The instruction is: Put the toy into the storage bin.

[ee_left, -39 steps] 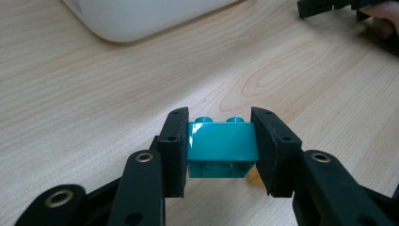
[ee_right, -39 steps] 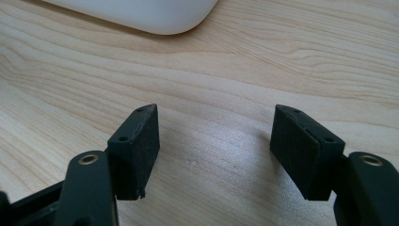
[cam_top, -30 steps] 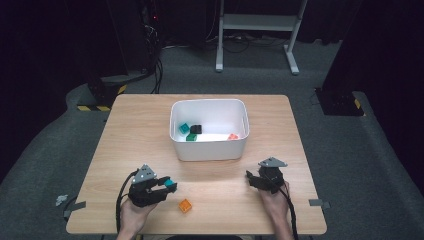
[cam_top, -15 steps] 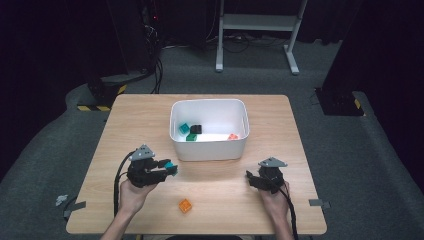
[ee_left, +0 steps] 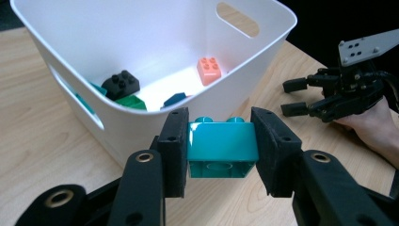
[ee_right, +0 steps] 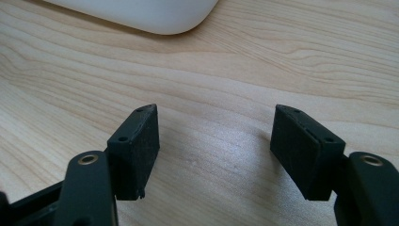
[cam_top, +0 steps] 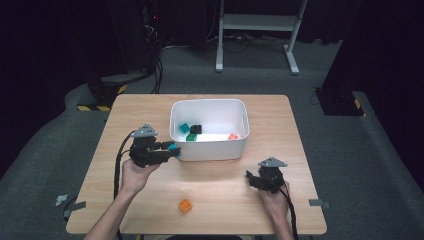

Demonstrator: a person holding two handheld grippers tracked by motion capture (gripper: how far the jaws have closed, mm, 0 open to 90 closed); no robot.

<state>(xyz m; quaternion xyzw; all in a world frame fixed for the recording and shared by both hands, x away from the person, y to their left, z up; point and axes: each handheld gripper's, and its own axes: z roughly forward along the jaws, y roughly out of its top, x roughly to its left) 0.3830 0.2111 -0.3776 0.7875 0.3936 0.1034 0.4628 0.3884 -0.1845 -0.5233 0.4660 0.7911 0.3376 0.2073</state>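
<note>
My left gripper (cam_top: pixel 172 148) (ee_left: pixel 221 150) is shut on a teal brick (ee_left: pixel 222 148) (cam_top: pixel 173 148), held just outside the near left corner of the white bin (cam_top: pixel 210 150) (ee_left: pixel 141 37). Inside the bin lie a black brick (ee_left: pixel 121 84) (cam_top: pixel 195 129), a salmon brick (ee_left: pixel 210 70) (cam_top: pixel 232 136), a green brick (ee_left: pixel 131 101) (cam_top: pixel 191 137) and a teal one (cam_top: pixel 184 128). My right gripper (cam_top: pixel 254 179) (ee_right: pixel 216 141) rests low over the bare wood at the front right, open, with nothing between its pads. It also appears in the left gripper view (ee_left: pixel 294 96).
An orange brick (cam_top: pixel 185 205) lies on the wooden table (cam_top: pixel 150 200) near the front edge, between my two hands. Cables trail from both grippers toward me. A metal stand (cam_top: pixel 260 25) and dark floor lie beyond the table.
My left hand has risen and moved forward and right with the teal brick, from beside the orange brick to the bin's near left corner. The right hand has stayed put.
</note>
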